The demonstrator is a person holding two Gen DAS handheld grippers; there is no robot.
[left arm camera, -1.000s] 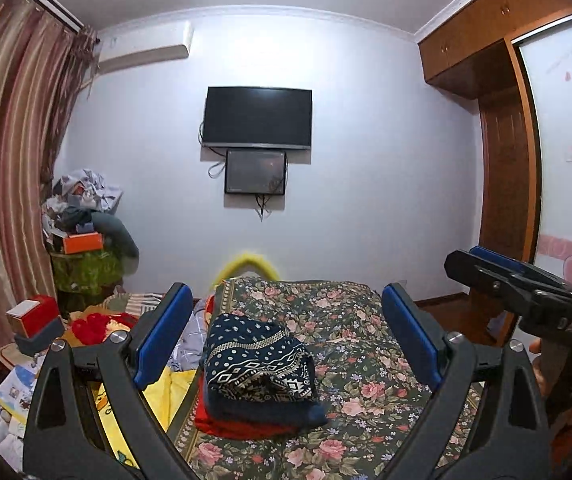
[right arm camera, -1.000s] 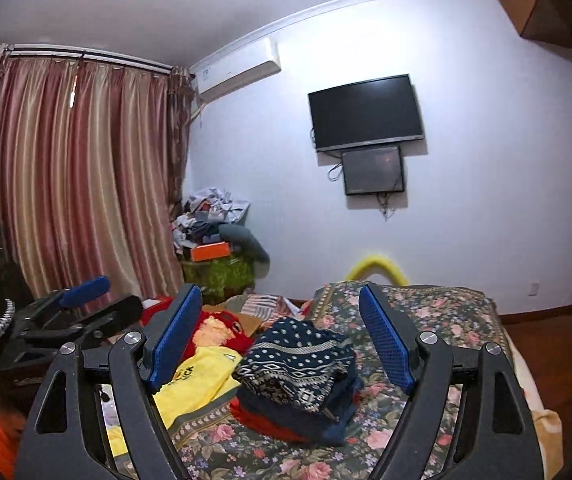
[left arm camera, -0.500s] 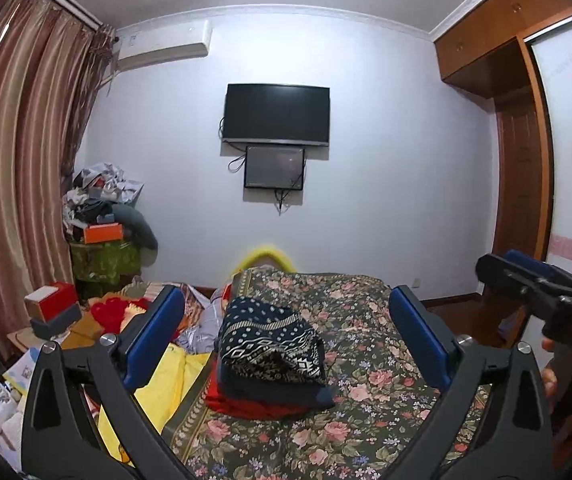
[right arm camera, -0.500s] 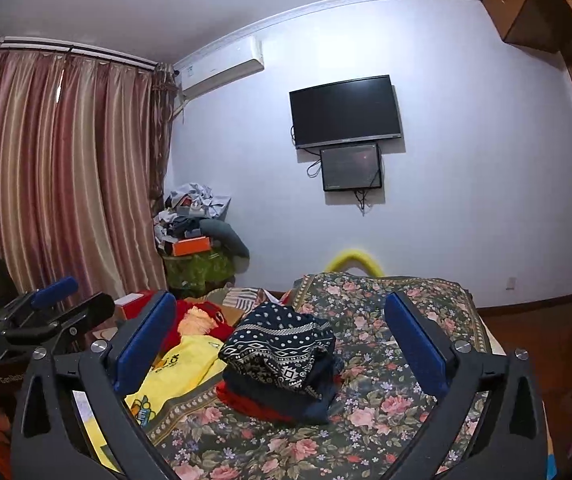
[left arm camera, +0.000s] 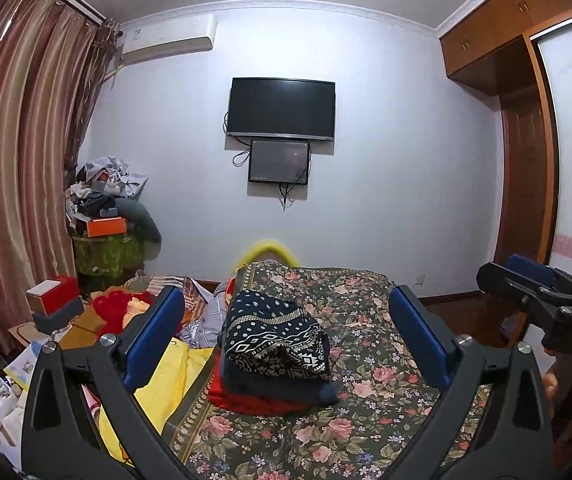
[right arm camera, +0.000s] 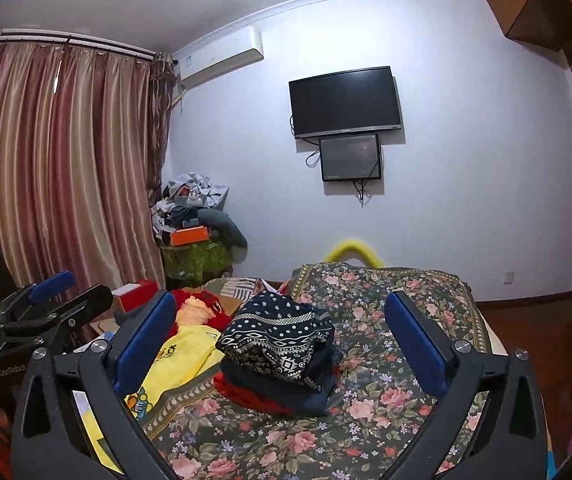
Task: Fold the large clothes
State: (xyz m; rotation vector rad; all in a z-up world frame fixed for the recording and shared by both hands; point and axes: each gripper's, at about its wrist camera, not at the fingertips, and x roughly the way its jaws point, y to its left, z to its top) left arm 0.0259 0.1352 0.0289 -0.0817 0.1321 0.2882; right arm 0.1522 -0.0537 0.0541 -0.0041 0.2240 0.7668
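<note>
— Where did the clothes sit?
— Left to right: the left hand-held gripper (left arm camera: 286, 336) hung wide open, empty; the folded patterned sweater (left arm camera: 275, 334) topped a stack on the bed (left arm camera: 366, 400), likely finished; the right hand-held gripper (right arm camera: 281, 340) gaped empty too.

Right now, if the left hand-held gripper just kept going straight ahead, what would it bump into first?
Probably the folded clothes stack on the floral bedspread; it sits between the open left hand-held gripper's fingers, though depth is unclear.
</note>
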